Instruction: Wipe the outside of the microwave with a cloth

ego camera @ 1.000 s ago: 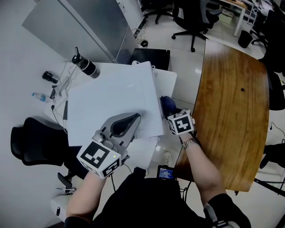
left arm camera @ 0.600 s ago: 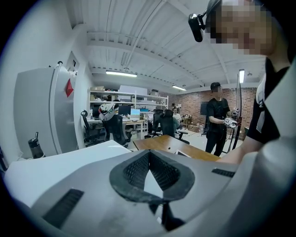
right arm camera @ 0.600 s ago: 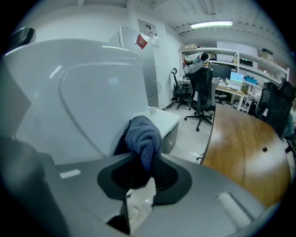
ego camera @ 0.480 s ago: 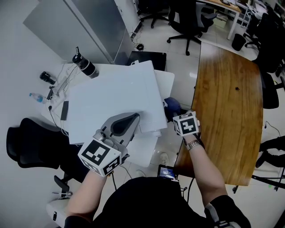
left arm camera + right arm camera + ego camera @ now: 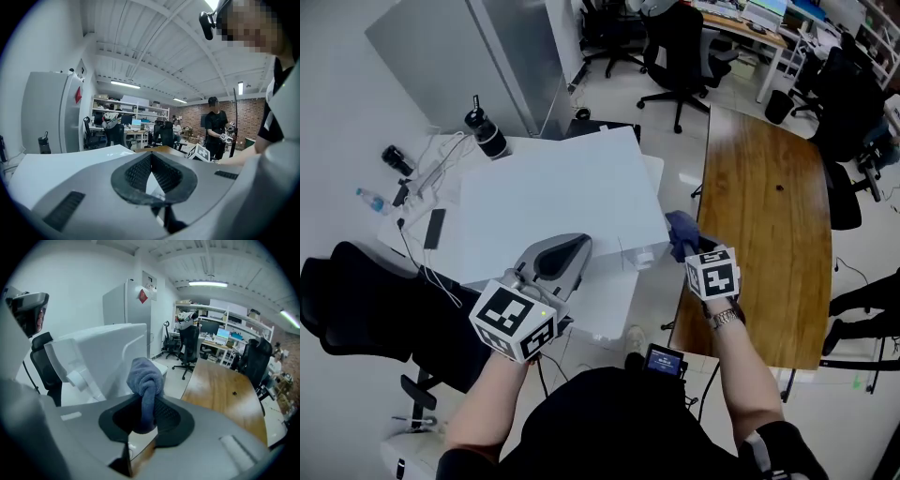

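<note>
Right gripper [image 5: 145, 405] clamps the blue cloth [image 5: 144, 375] just beside the microwave [image 5: 553, 199]. Wiping step, I reckon; next, press it onto that side wall. Left gripper [image 5: 151, 157] is pinched closed, empty.

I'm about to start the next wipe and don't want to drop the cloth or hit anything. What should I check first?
1. Cloth gripped: ok. The right gripper has its jaws shut on it, and a bunch sticks out past the tips.
2. Cloth aimed at the microwave: ok. Its white side stands just beyond the cloth.
3. Cloth touching the microwave: cannot tell.
4. Left gripper free: ok. Its jaws are together with nothing between them.
5. Bottle out of the way: ok. It stands behind the microwave's far corner, away from the cloth.
</note>
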The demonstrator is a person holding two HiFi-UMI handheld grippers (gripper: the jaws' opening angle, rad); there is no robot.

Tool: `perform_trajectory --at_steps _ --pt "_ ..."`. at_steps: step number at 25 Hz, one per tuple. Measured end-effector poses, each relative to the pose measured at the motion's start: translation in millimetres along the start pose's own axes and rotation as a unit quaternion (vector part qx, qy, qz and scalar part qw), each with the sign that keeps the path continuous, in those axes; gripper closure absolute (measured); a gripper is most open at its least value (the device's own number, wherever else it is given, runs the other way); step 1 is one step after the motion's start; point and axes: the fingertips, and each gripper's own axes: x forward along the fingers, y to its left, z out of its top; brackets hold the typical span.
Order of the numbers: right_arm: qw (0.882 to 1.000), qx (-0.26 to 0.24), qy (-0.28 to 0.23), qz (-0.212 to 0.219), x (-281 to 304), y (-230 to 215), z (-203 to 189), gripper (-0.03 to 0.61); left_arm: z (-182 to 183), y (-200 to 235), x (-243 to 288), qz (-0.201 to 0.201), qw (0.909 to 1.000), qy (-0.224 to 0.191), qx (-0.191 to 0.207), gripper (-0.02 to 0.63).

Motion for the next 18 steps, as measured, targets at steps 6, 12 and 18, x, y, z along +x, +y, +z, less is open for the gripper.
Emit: perform_trajectory --at_steps 6,12,18 --pt "1.000 -0.014 -0.018 -0.017 -55.7 34.5 -2.0 0.506 -9.4 8.4 -54.6 0.013 0.9997 -0.016 -0.009 0.609" --pt "0.999 -0.033 -0.033 -0.011 -92.3 87.9 -6.8 0.506 -21.2 13.6 -104.1 0.027 0.9992 -0.028 -0.012 0.609" --pt "0.997 -0.064 -0.039 0.020 -106.2 156.6 -8.7 0.506 -35.8 19.8 -151.6 0.045 0.9981 -0.033 -0.024 0.609"
